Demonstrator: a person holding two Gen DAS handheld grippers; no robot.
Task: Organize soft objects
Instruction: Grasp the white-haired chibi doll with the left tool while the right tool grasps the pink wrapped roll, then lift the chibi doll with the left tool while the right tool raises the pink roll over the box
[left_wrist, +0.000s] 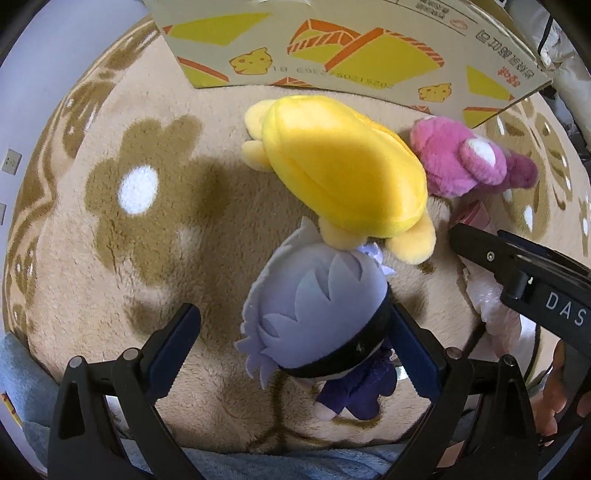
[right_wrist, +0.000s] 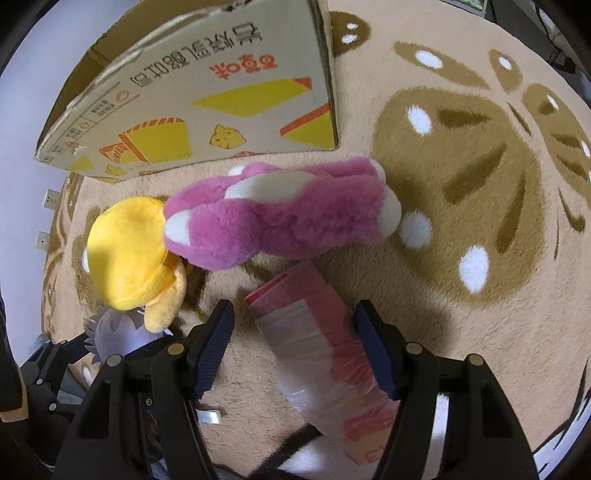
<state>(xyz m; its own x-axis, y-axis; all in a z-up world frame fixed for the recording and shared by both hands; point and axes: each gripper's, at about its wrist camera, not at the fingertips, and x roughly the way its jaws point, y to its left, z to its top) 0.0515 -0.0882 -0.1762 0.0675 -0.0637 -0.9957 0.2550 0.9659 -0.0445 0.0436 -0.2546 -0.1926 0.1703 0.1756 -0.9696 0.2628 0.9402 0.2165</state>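
Note:
A yellow plush (left_wrist: 340, 173) lies on the beige rug, also in the right wrist view (right_wrist: 129, 251). A pink plush (left_wrist: 465, 158) lies beside it, large in the right wrist view (right_wrist: 288, 214). A grey-haired doll (left_wrist: 317, 314) with a black blindfold and purple clothes lies between the fingers of my open left gripper (left_wrist: 295, 347), nearer the right finger. My open right gripper (right_wrist: 295, 347) straddles a pink and clear plastic-wrapped pack (right_wrist: 325, 354). The right gripper shows in the left wrist view (left_wrist: 509, 266).
A cardboard box (left_wrist: 332, 48) with yellow and orange print stands at the rug's far side, open top seen in the right wrist view (right_wrist: 192, 96). The rug (left_wrist: 147, 229) has brown flower and butterfly patterns. A blue cloth (left_wrist: 258, 461) lies at the near edge.

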